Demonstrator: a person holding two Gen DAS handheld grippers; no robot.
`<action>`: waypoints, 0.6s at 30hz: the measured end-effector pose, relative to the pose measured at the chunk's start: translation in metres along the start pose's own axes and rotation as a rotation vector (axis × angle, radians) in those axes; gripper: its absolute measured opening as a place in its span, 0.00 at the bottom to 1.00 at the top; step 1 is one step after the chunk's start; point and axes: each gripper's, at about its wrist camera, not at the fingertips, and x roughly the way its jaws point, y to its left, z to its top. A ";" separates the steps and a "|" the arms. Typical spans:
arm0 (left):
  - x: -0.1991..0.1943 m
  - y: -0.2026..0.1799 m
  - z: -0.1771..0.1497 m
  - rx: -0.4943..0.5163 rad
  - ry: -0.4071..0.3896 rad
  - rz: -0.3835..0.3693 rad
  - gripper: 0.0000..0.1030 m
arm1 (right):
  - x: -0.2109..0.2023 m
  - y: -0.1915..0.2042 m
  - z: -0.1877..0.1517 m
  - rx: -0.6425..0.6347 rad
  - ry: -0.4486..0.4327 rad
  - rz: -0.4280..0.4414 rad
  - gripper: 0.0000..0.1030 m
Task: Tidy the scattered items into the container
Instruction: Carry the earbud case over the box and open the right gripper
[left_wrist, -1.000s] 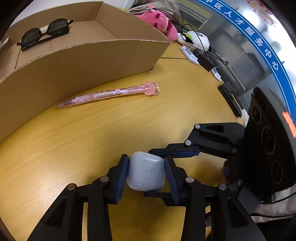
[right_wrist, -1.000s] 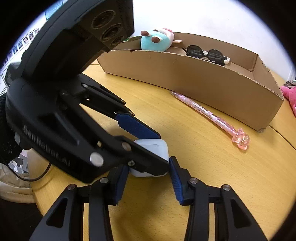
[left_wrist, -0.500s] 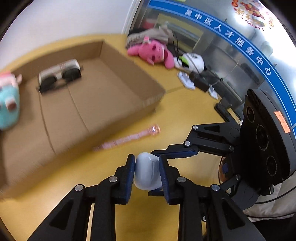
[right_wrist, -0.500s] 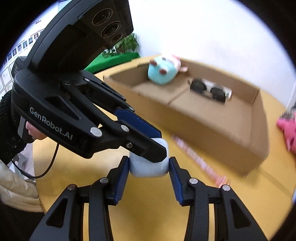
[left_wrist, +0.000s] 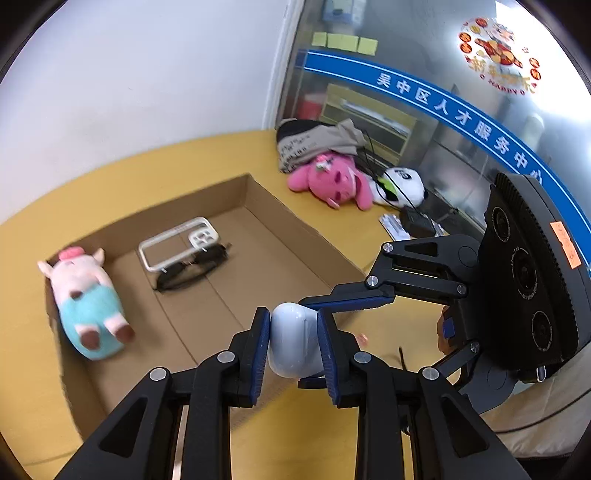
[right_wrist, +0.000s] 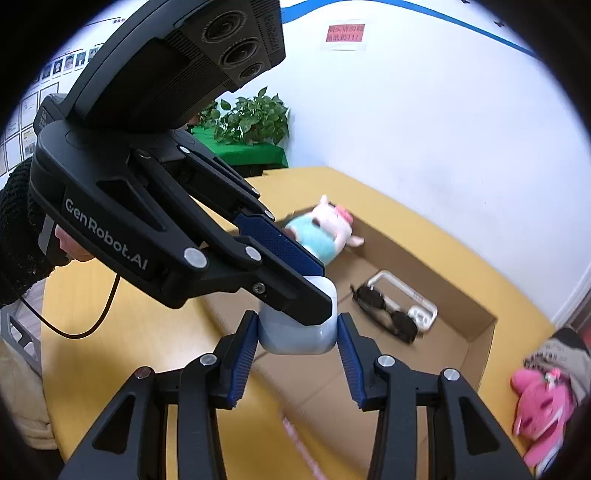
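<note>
A white earbud case (left_wrist: 291, 343) hangs in the air, pinched from two sides. My left gripper (left_wrist: 291, 350) is shut on its narrow sides. My right gripper (right_wrist: 297, 350) grips the same case (right_wrist: 295, 338) across its width, coming in from the right of the left wrist view. Below and beyond lies the open cardboard box (left_wrist: 295, 221), and the case hovers near its front wall. In the box are a pig plush in teal (left_wrist: 88, 299), black sunglasses (left_wrist: 192, 269) and a white phone frame (left_wrist: 177, 240). A pink pen (right_wrist: 295, 435), blurred, lies on the table outside the box.
On the yellow table (left_wrist: 147, 158) right of the box lie a pink plush (left_wrist: 332, 181), a panda plush (left_wrist: 402, 184), a heap of clothing (left_wrist: 317, 140) and black cables. A potted plant (right_wrist: 251, 118) stands beyond the table. A hand in a dark knit sleeve (right_wrist: 22, 229) holds the left gripper.
Both grippers have risen together with the earbud case, lifting it off the table. The box now shows from above. The left jaws narrowed on the case early on.
</note>
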 end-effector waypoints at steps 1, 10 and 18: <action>-0.001 0.005 0.004 0.001 -0.003 0.004 0.27 | 0.005 -0.004 0.007 -0.001 -0.002 0.005 0.41; 0.032 0.064 0.031 -0.054 0.024 -0.009 0.27 | 0.057 -0.040 0.032 -0.017 0.047 0.032 0.41; 0.100 0.115 0.032 -0.149 0.121 -0.054 0.26 | 0.116 -0.070 0.019 0.031 0.154 0.104 0.41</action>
